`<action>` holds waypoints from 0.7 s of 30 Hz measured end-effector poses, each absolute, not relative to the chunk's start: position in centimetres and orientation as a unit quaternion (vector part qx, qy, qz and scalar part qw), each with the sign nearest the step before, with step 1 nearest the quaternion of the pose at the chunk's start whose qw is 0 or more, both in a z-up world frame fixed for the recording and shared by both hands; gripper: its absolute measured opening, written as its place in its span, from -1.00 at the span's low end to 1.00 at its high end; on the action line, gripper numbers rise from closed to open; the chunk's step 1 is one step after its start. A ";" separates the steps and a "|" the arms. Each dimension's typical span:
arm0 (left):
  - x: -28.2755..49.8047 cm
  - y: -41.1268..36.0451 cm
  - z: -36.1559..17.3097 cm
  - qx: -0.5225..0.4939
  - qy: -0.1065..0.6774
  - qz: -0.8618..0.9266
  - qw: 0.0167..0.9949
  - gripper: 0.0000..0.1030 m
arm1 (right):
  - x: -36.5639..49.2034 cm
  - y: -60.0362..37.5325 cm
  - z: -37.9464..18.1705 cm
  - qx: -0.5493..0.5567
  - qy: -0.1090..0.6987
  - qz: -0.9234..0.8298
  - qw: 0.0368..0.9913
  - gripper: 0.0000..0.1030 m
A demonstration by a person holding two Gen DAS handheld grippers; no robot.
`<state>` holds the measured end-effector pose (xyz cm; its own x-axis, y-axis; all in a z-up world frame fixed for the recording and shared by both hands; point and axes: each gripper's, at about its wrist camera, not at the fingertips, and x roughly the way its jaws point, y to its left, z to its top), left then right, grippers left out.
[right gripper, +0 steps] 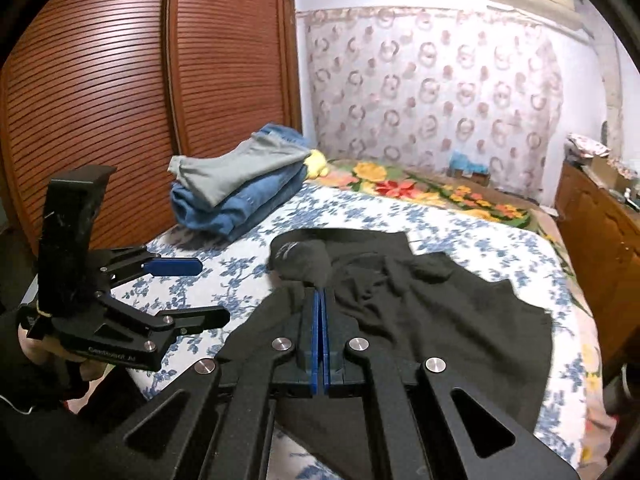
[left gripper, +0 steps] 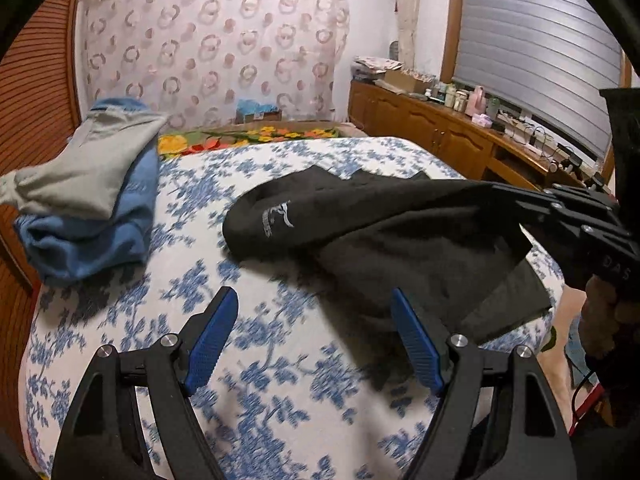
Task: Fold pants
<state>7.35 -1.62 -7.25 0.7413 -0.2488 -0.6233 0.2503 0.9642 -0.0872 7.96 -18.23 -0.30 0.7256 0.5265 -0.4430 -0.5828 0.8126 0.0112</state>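
Black pants point(right gripper: 420, 312) lie rumpled on the floral bedspread point(right gripper: 480, 236), one edge pinched in the right gripper point(right gripper: 321, 300) (pads closed on cloth). Left gripper point(left gripper: 312, 320) hangs spread wide, empty, near the fabric. Advise pinching the matching edge before drawing taut.
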 end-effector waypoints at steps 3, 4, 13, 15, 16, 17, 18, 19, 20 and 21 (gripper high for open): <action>7.8 -2.7 -6.9 0.004 0.331 -0.144 0.932 0.54 | 6.8 -19.5 0.0 -0.064 0.211 0.286 0.932 -0.99; 7.9 -3.0 -6.9 0.005 0.331 -0.147 0.932 0.54 | 6.3 -20.2 0.2 -0.063 0.209 0.282 0.934 -0.99; 8.6 -6.6 -7.1 0.029 0.337 -0.173 0.925 0.54 | 2.9 -24.2 0.5 -0.045 0.203 0.246 0.947 -0.99; 8.7 -7.1 -7.3 0.034 0.339 -0.175 0.924 0.54 | 2.5 -24.8 0.5 -0.038 0.204 0.238 0.949 -0.99; 8.6 -7.3 -7.4 0.035 0.341 -0.176 0.923 0.54 | 2.2 -25.1 0.4 -0.036 0.205 0.234 0.950 -0.99; 8.6 -7.6 -7.5 0.036 0.342 -0.177 0.922 0.54 | 2.0 -25.5 0.4 -0.032 0.207 0.231 0.950 -0.99; 8.7 -7.8 -7.6 0.037 0.343 -0.178 0.921 0.54 | 1.7 -25.8 0.3 -0.029 0.208 0.229 0.950 -0.99; 8.7 -8.0 -7.7 0.037 0.345 -0.179 0.921 0.54 | 1.6 -26.1 0.3 -0.025 0.210 0.225 0.951 -0.99; 8.7 -8.2 -7.8 0.038 0.347 -0.180 0.920 0.54 | 1.4 -26.4 0.2 -0.021 0.212 0.222 0.951 -0.99; 8.7 -8.4 -7.9 0.038 0.349 -0.180 0.919 0.54 | 1.1 -26.8 0.1 -0.016 0.215 0.220 0.951 -0.99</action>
